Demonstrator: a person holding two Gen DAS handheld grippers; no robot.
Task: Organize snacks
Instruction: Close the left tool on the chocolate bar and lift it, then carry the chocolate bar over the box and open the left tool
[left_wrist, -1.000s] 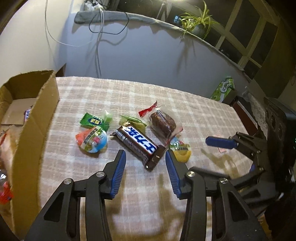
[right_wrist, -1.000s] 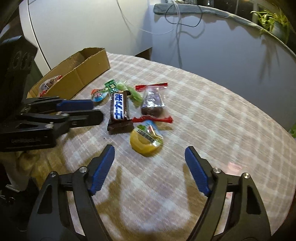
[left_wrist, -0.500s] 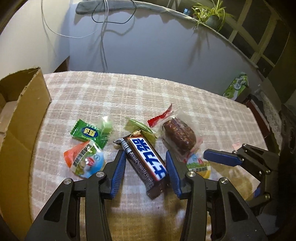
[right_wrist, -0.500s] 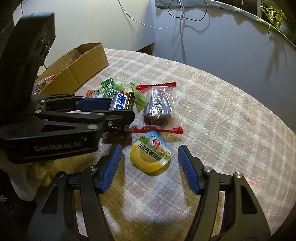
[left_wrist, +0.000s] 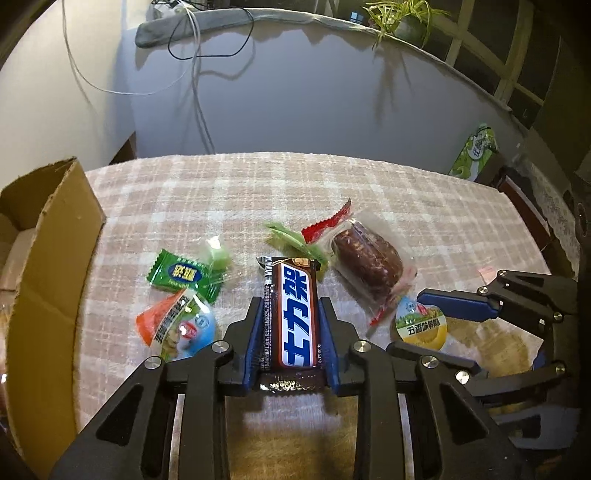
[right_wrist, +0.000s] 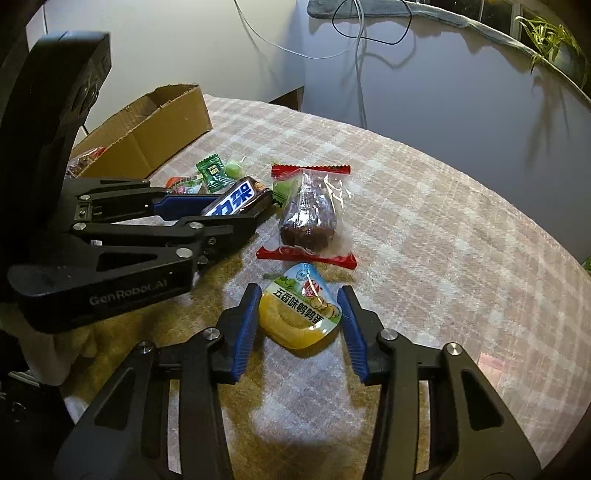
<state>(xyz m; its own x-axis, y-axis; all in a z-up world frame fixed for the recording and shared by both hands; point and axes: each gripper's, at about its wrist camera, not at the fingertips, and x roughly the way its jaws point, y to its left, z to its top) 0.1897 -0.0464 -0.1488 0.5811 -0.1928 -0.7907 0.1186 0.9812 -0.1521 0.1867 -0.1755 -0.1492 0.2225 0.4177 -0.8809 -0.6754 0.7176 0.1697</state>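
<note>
— Where is the chocolate bar (left_wrist: 298, 317)?

— It lies lengthwise between my left gripper (left_wrist: 291, 325) pads, which are closing and already touch both its sides.

— And the right gripper (right_wrist: 300, 322)?

— Its jaws are closing around the yellow snack cup (right_wrist: 300, 316) on the tablecloth (right_wrist: 443, 236); left pad touches, right one not yet.

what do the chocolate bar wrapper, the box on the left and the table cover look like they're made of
Chocolate bar wrapper: likely glossy plastic film, showing glare and crimped ends. Box: plain matte corrugated cardboard, with a ragged brown edge. Table cover: apparently soft woven cloth with a fuzzy checked nap.
</note>
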